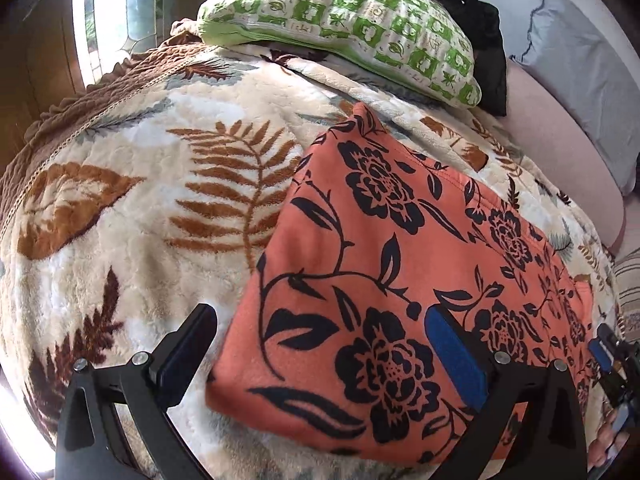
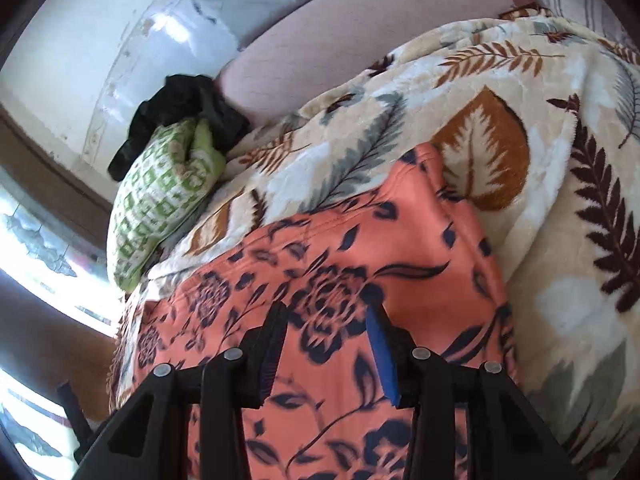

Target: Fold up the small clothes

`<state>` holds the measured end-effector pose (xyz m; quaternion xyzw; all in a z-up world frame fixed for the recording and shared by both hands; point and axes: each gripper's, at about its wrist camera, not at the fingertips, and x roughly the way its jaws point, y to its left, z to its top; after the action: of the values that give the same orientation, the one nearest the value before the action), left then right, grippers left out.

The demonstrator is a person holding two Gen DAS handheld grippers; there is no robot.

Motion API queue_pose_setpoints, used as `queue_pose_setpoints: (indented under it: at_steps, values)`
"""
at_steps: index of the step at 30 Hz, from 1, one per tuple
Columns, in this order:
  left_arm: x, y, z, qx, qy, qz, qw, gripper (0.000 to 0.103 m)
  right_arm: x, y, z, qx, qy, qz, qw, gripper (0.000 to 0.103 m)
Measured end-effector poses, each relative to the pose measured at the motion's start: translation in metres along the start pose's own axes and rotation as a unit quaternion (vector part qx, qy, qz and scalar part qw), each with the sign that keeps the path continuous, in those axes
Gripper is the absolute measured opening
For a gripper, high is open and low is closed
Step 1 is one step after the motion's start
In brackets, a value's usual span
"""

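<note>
Left gripper point(image 1: 320, 356): jaws spread wide over the garment's near-left corner, gripping nothing.
Garment point(image 1: 384, 248): orange cloth with black flowers, folded flat on the leaf-print blanket point(image 1: 132, 184).
Right gripper point(image 2: 326, 354): jaws apart above the cloth, nothing clamped.
Pillow point(image 1: 344, 28): green-checked, beyond.

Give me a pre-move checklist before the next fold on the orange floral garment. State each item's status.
1. Orange floral garment lies flat on the leaf-print blanket: ok.
2. Left gripper open, nothing pinched: ok.
3. Right gripper open above the cloth, no fold of it between the pads: ok.
4. Green checked pillow apart from the garment: ok.
5. Black cloth behind the pillow, out of the way: ok.
6. Garment's near edge fully visible: cannot tell, the grippers cover it.
</note>
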<state>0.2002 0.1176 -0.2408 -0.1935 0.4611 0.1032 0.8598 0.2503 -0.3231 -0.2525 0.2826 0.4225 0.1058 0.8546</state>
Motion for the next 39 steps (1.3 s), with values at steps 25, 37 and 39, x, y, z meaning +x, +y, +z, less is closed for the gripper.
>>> queue_pose_setpoints:
  at_steps: [25, 37, 39]
  values:
    - [0.006, 0.045, -0.030, -0.199, 0.012, -0.240, 0.9501, 0.080, 0.043, 0.071, -0.121, -0.006, 0.121, 0.108, 0.987, 0.024]
    - [0.006, 0.032, -0.025, -0.141, -0.033, -0.184, 0.9723, 0.020, 0.046, 0.070, -0.121, -0.036, 0.132, 0.084, 0.987, 0.005]
    - [-0.005, 0.024, -0.026, -0.114, -0.053, -0.178, 0.9759, 0.019, 0.045, 0.072, -0.122, -0.044, 0.130, 0.081, 0.987, 0.005]
